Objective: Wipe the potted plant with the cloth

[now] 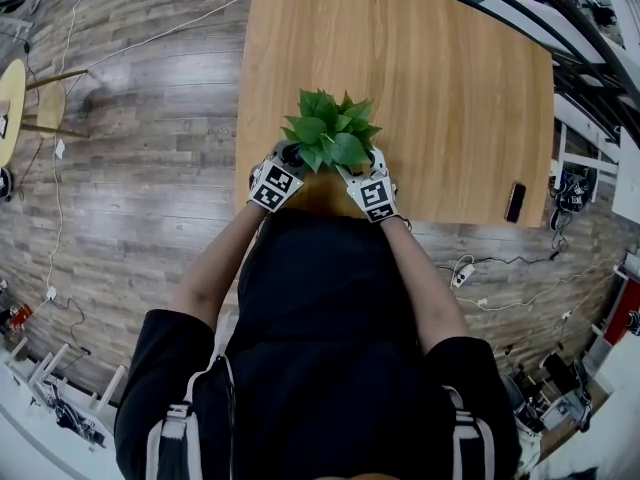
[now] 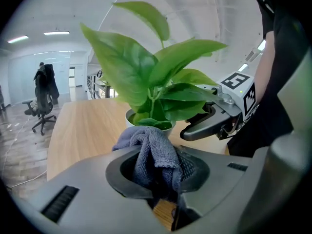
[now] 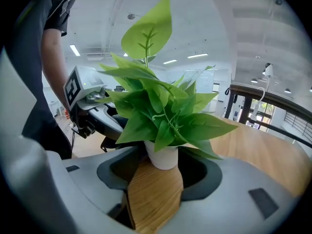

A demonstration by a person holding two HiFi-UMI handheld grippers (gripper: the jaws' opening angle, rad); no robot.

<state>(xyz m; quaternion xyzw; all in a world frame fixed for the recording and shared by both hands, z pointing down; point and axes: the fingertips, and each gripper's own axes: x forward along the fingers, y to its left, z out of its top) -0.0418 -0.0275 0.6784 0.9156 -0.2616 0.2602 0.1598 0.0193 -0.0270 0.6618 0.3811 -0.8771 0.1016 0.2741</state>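
Two grippers, one potted plant, one table.

Head view: the potted plant (image 1: 330, 133) stands close to the near edge of the wooden table (image 1: 440, 78). The left gripper (image 1: 283, 168) is just beside it on one side and the right gripper (image 1: 372, 178) on the other. Wide bare tabletop lies beyond the plant and to the right. A dark flat object (image 1: 515, 202) lies at the near edge, well apart.

Left gripper view: the jaws pinch a bunched grey cloth (image 2: 153, 152), just in front of the white pot (image 2: 130, 117). Leaves overhang it, and open tabletop lies to the left.

Right gripper view: the jaws are spread with nothing clamped. The pot stands in the gap at their tips, with wood showing in front of it. Bare table runs on to the right.
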